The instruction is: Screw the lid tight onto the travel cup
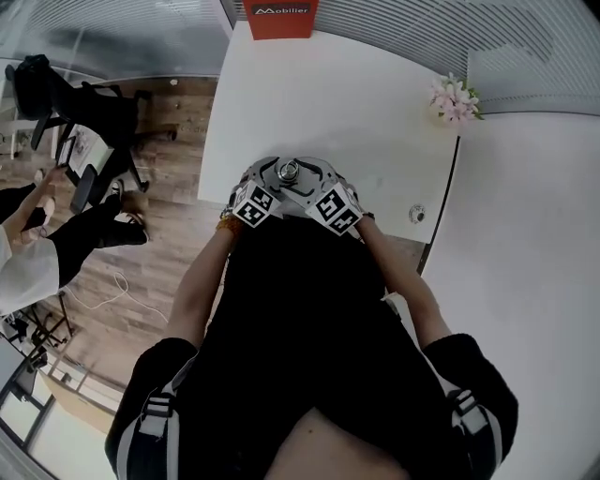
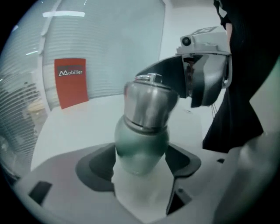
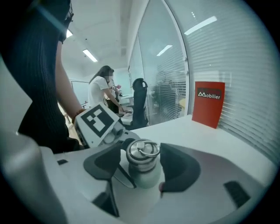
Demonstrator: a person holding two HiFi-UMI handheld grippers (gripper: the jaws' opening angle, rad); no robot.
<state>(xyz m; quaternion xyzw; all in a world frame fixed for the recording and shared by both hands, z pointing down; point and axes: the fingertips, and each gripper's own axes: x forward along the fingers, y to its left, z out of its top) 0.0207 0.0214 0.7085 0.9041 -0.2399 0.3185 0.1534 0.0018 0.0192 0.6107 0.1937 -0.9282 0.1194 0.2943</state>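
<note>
The travel cup (image 2: 142, 140) has a pale body and a steel lid (image 2: 148, 103) with a ring on top. My left gripper (image 2: 140, 162) is shut on the cup's body and holds it up close to my chest, at the near edge of the white table (image 1: 328, 103). In the right gripper view the lid (image 3: 142, 155) sits between the jaws of my right gripper (image 3: 142, 168), which are open with small gaps on both sides. From the head view both grippers meet around the lid (image 1: 289, 171), left gripper (image 1: 269, 180) and right gripper (image 1: 311, 180).
A red sign (image 1: 279, 17) stands at the table's far edge and a small bunch of flowers (image 1: 455, 98) at its right corner. A second white table (image 1: 525, 234) adjoins on the right. An office chair (image 1: 84, 112) and a seated person (image 1: 19, 262) are on the left.
</note>
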